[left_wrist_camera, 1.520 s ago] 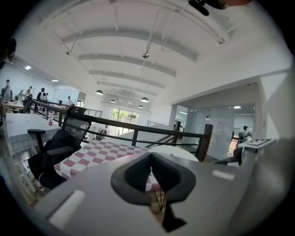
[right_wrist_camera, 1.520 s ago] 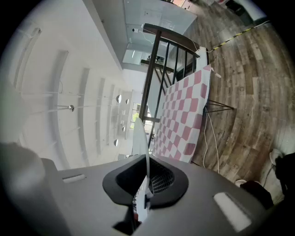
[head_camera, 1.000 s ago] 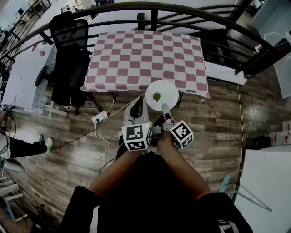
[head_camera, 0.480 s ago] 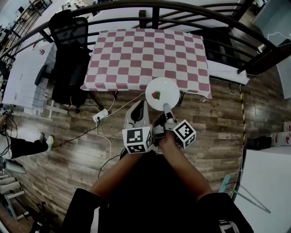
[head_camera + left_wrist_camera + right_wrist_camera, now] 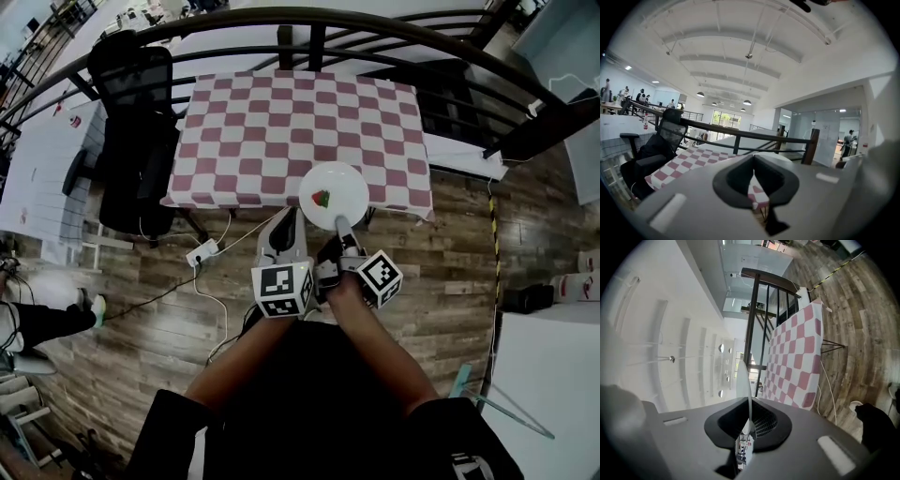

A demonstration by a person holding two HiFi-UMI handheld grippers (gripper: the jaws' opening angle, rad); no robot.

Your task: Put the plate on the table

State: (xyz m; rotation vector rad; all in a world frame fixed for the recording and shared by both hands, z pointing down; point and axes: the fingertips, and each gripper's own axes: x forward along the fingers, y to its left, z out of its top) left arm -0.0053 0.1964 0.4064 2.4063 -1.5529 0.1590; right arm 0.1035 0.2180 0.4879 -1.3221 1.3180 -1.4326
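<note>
- Over the near edge of the table (image 5: 281,131), toward its right corner, hangs the plate (image 5: 345,184): round, white, with a small red-and-green morsel (image 5: 322,199) left of centre.
- Now the right gripper (image 5: 341,225): its jaws have just been closing and they pinch the plate's near rim, seen edge-on between them.
- Just off the table's edge, the left gripper (image 5: 288,216) has its jaws together, empty.

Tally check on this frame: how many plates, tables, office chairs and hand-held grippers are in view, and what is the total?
plate: 1
table: 1
office chair: 1
grippers: 2, the left gripper and the right gripper
Total: 5
</note>
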